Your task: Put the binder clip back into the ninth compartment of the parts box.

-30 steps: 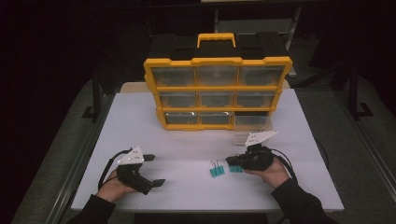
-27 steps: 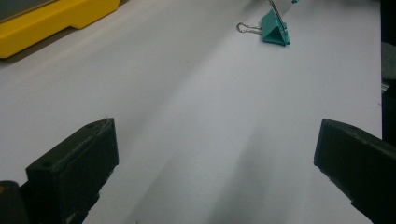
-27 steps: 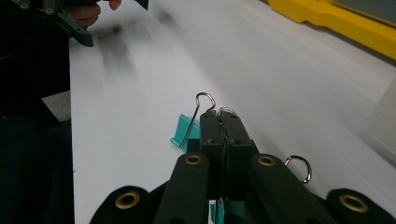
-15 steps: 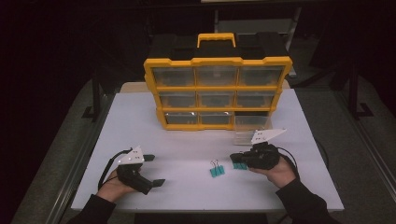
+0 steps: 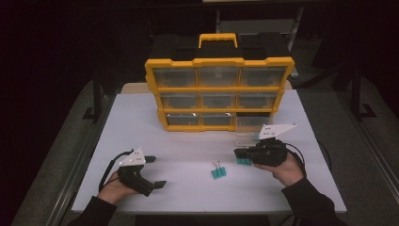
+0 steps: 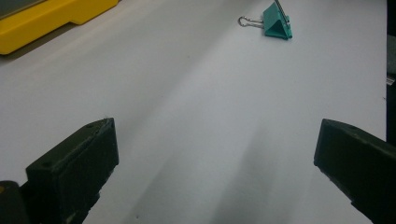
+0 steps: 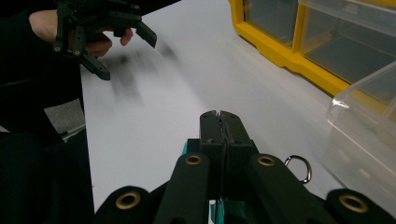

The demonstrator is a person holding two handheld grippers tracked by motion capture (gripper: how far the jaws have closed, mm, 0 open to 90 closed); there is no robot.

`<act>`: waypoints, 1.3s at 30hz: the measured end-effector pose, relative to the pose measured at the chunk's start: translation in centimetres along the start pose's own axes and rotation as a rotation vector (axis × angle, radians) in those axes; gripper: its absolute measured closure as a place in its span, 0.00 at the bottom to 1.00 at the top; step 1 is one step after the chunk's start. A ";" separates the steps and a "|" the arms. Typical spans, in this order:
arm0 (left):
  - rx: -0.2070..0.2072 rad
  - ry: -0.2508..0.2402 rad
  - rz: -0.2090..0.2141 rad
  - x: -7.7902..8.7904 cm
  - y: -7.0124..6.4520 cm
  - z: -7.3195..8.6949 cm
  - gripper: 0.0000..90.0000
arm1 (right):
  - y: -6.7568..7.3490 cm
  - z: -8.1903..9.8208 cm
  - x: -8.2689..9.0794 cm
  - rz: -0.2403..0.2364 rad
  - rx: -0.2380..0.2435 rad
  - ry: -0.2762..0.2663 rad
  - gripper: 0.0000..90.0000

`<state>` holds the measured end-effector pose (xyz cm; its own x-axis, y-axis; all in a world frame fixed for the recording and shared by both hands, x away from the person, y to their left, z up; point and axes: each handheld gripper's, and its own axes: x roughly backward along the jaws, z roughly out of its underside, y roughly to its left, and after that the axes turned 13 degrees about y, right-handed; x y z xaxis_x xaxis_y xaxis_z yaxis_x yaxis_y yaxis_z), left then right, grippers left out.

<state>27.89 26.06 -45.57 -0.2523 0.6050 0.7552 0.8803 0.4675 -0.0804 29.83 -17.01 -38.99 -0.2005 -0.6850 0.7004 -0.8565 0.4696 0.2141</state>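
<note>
A white table (image 5: 197, 141) was seen from the high view, and on its far half a yellow drawer organiser (image 5: 219, 92) with a yellow handle was stood upright, its clear drawer fronts turned toward the person. All other places are given from this organiser.

Just in front of its lower right corner a clear plastic drawer (image 5: 247, 135) was set on the table; in the right gripper view the same drawer (image 7: 364, 135) was seen to the right of the jaws, with the organiser (image 7: 299, 46) behind it.

In front of the organiser's right end, just beyond the clear drawer, the right gripper (image 5: 242, 154) was held in the person's right hand (image 5: 287, 169). Its jaws were seen pressed together in the right gripper view (image 7: 219, 123), with a teal binder clip (image 5: 243, 161) caught beneath them; teal edges and a wire loop of it (image 7: 299, 168) were seen just below the jaws.

In front of the organiser's left end, well apart from it, the left gripper (image 5: 155, 171) was held in the left hand (image 5: 115, 188), its jaws spread wide above bare table.

A second teal binder clip (image 5: 218, 172) was left lying on the table in front of the organiser's middle, between the two grippers; in the left gripper view it (image 6: 275, 21) was seen far ahead of the jaws.
</note>
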 end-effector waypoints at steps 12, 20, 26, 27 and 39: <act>0.015 -0.017 -0.004 0.2 0.1 -0.1 0.00 | -0.2 -1.5 1.7 0.004 0.004 -0.035 0.97; 0.017 -0.021 -0.006 0.1 0.1 -0.1 0.00 | -0.5 -2.5 2.8 0.025 0.014 -0.060 0.97; 0.014 -0.020 -0.009 0.1 0.1 0.0 0.00 | -1.2 -3.5 3.7 0.050 0.016 -0.091 0.97; 0.013 -0.019 -0.010 0.1 0.2 0.0 0.00 | -1.4 -3.6 3.8 0.054 0.014 -0.097 0.97; 0.012 -0.018 -0.012 0.1 0.2 0.0 0.00 | -3.9 -4.6 4.2 0.130 -0.023 -0.145 0.97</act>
<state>28.02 26.20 -45.48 -0.2699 0.6108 0.7444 0.8725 0.4821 -0.0792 34.50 -19.19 -33.73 -0.3767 -0.6896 0.6185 -0.8079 0.5712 0.1448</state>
